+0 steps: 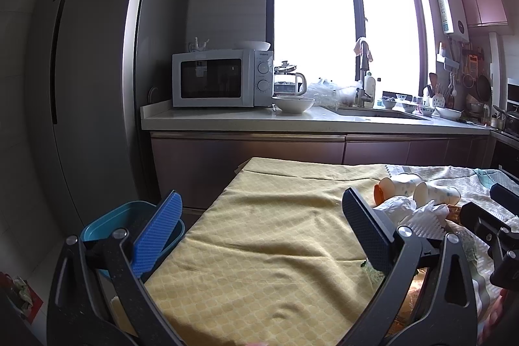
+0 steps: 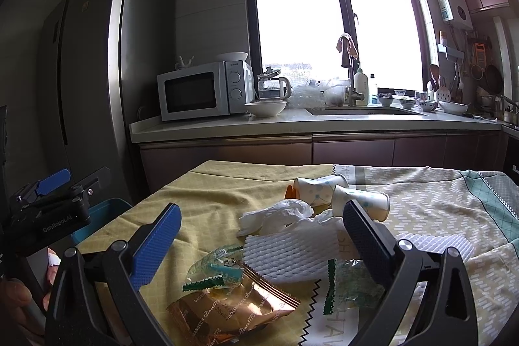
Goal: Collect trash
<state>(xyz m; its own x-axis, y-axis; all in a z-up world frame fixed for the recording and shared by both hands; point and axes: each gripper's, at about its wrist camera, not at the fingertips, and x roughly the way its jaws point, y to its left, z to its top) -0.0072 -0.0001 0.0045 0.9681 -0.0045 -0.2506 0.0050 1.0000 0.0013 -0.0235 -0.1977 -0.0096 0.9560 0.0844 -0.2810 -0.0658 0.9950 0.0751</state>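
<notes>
Wrappers [image 2: 233,307], tissue [image 2: 279,214] (crumpled) and cups [image 2: 340,192] crowd the tablecloth [image 2: 201,200].

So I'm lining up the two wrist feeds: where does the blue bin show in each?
Left wrist: the blue bin is at lower left, beside the yellow cloth's edge, partly behind the left tongs' blue finger.
Right wrist: the bin is at mid left, mostly hidden by the other tongs.
Shared landmark: the microwave on the counter.
</notes>
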